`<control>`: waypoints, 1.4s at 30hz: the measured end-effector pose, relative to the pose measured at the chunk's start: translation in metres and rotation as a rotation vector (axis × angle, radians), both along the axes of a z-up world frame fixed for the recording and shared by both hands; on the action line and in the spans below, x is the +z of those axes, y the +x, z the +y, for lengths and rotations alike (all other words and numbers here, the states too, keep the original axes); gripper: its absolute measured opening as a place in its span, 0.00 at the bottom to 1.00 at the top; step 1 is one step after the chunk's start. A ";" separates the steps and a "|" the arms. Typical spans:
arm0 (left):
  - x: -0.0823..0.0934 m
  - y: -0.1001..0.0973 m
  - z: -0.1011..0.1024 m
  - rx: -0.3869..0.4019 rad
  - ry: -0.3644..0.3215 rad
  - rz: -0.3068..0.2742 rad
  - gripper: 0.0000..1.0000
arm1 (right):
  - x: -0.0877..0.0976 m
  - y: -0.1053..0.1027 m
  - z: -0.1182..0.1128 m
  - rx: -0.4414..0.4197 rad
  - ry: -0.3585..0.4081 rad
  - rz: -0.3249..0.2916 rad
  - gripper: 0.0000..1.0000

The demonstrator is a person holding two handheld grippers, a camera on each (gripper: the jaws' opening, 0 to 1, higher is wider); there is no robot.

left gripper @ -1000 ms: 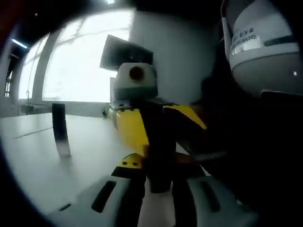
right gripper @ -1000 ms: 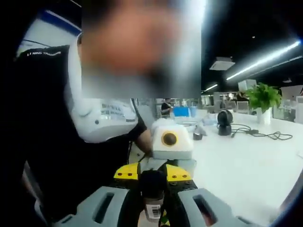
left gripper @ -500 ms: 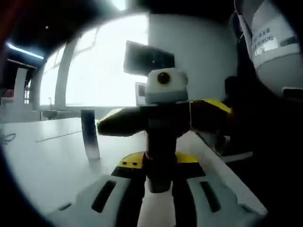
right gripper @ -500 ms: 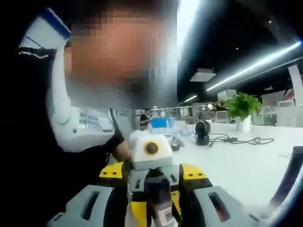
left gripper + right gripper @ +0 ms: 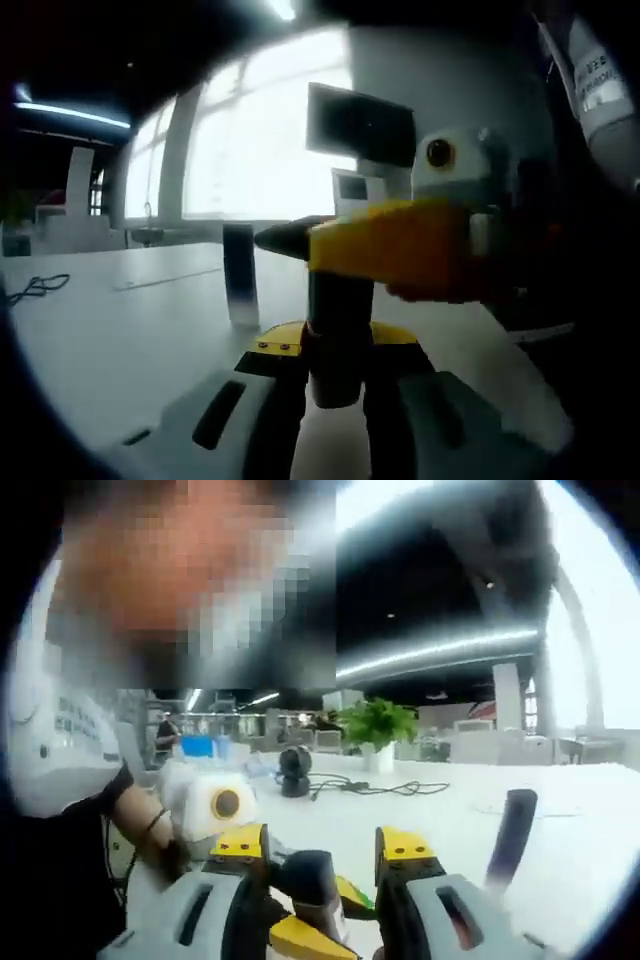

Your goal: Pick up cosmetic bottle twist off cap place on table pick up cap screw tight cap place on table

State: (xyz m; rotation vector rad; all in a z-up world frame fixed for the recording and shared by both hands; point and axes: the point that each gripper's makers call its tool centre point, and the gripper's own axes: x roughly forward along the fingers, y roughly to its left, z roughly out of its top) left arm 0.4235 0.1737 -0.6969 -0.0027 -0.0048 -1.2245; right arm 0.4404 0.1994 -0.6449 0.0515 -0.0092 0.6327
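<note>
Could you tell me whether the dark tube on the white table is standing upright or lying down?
Upright: the dark tube stands on its end on the table, apart from both tongs.

Left gripper view: heavy backlight from the large arched window wall, blown out to white. Everything in front goes dark; the black cylindrical cosmetic bottle reads as near silhouette. The dark upright cap on the white table throws a soft smear below it.

Right gripper view: 1 long ceiling light strip streaks, with bright window glare at the right edge. Motion blur throughout, close parts soft. Fisheye bends straight lines at both edges.
</note>
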 end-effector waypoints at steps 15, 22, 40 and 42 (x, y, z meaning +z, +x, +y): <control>-0.004 0.004 -0.001 0.018 0.017 -0.004 0.11 | -0.008 -0.012 0.008 -0.214 -0.165 -0.060 0.24; -0.007 0.006 -0.001 0.021 0.033 -0.007 0.11 | -0.015 -0.008 0.007 -0.249 -0.154 -0.020 0.13; -0.009 0.001 -0.002 -0.021 0.030 0.016 0.10 | -0.018 -0.009 0.006 -0.065 -0.106 0.042 0.11; -0.010 0.000 -0.002 -0.025 0.032 0.022 0.10 | -0.018 -0.009 0.007 -0.028 -0.091 0.050 0.11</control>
